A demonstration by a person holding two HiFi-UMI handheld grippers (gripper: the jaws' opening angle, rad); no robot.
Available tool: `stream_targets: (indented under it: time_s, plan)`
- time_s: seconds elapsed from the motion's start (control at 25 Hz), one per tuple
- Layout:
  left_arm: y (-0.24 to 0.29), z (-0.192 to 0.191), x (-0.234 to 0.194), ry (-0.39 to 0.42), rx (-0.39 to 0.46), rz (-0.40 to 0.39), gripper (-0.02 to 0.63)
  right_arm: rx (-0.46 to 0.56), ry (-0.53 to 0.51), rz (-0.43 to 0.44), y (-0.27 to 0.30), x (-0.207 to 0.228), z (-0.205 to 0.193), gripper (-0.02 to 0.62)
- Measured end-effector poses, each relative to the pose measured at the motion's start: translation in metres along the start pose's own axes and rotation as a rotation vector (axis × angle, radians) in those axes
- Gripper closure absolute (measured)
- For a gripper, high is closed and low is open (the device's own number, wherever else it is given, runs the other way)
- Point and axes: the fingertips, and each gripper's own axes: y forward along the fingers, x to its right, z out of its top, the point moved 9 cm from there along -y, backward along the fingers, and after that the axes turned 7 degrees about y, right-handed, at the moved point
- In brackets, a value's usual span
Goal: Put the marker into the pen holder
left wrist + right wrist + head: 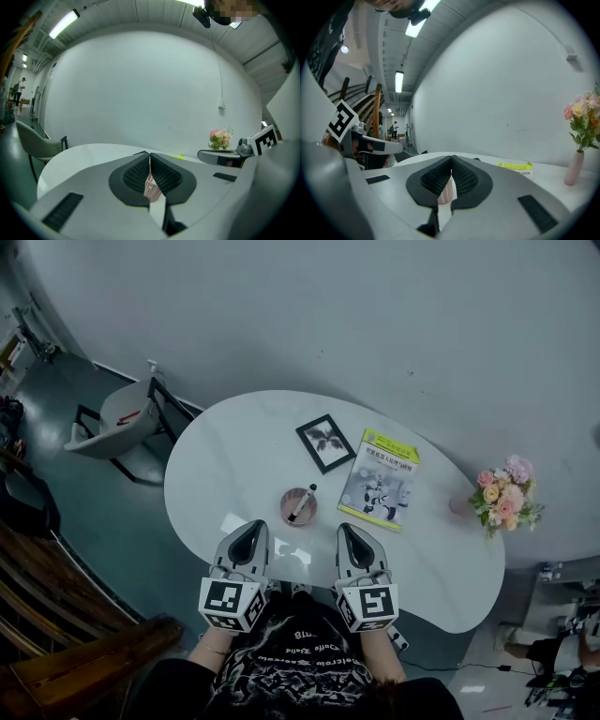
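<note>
- The marker (303,502) leans inside the pink pen holder (287,509) on the white worktop (234,442).
- The left tool (251,527), at the holder's eight o'clock, has its jaws together and is empty.
- The right tool (349,529), at four o'clock, likewise.

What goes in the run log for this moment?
marker: standing in pen holder | left gripper: shut, empty | right gripper: shut, empty | both: short of pen holder, not touching it

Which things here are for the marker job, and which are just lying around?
For the job: marker, pink pen holder, left claw, right claw.
Just lying about: picture frame, booklet, flowers, chair.
</note>
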Motion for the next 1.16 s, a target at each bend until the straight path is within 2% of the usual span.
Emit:
stream_targets:
  time_s: [0.56, 0.76, 1.16]
  plan:
    - [-0.003, -0.005, 0.000, 0.008, -0.007, -0.009, 0.580, -0.024, -0.035, -0.039, 0.001, 0.001, -0.002, 0.569]
    - [-0.007, -0.007, -0.001, 0.005, -0.010, -0.009, 0.580, -0.011, -0.109, -0.058, 0.000, -0.003, 0.001, 0.569]
    - [-0.006, -0.011, -0.002, 0.008, -0.022, -0.011, 0.580, -0.025, -0.135, -0.045, 0.007, -0.008, 0.004, 0.569]
